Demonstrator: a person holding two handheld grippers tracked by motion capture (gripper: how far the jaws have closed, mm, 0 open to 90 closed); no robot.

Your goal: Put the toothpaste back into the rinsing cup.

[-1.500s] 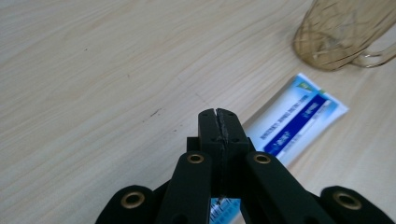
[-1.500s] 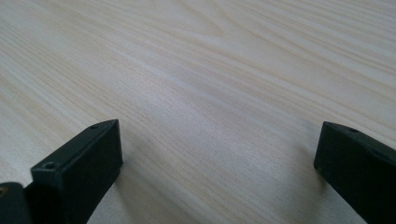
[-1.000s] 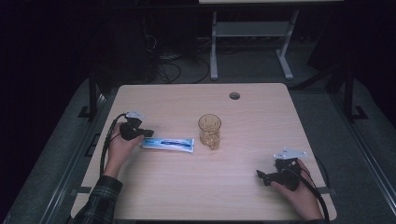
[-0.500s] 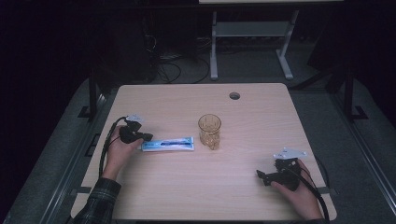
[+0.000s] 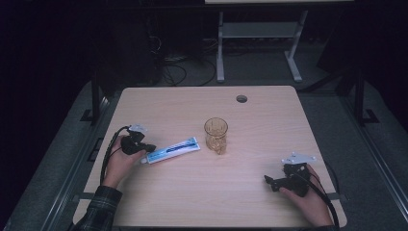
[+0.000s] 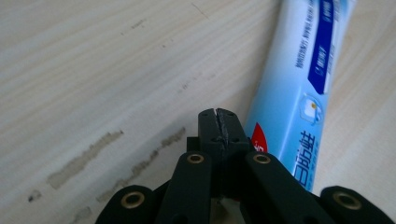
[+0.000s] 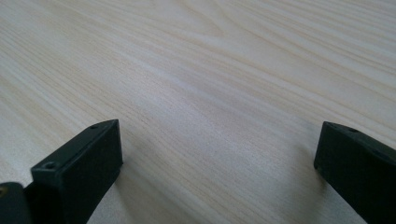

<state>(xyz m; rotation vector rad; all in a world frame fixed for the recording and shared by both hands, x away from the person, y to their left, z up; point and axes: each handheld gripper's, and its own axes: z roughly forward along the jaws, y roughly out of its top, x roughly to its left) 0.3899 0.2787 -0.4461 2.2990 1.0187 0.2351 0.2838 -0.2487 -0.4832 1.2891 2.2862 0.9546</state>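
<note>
A blue and white toothpaste tube (image 5: 173, 149) lies slanted on the wooden table (image 5: 192, 202), left of centre. My left gripper (image 5: 150, 147) rests at the tube's left end, held in a hand. In the left gripper view the left gripper (image 6: 218, 114) has its jaws pressed together with nothing between them, and the tube (image 6: 299, 93) lies just beside them on the right. My right gripper (image 5: 268, 182) sits low on the table at the front right, far from the tube. In the right gripper view the right gripper (image 7: 219, 140) stands wide open over bare wood.
An amber drinking glass (image 5: 215, 134) stands upright near the table's middle, just right of the tube's far end. A round cable hole (image 5: 241, 98) is at the back of the table. Beyond the table lie a dark floor, cables and a white stand.
The left gripper has moved slightly toward the front edge. The tube has turned, its left end swinging toward the person so it now lies slanted. The right gripper has not moved.
</note>
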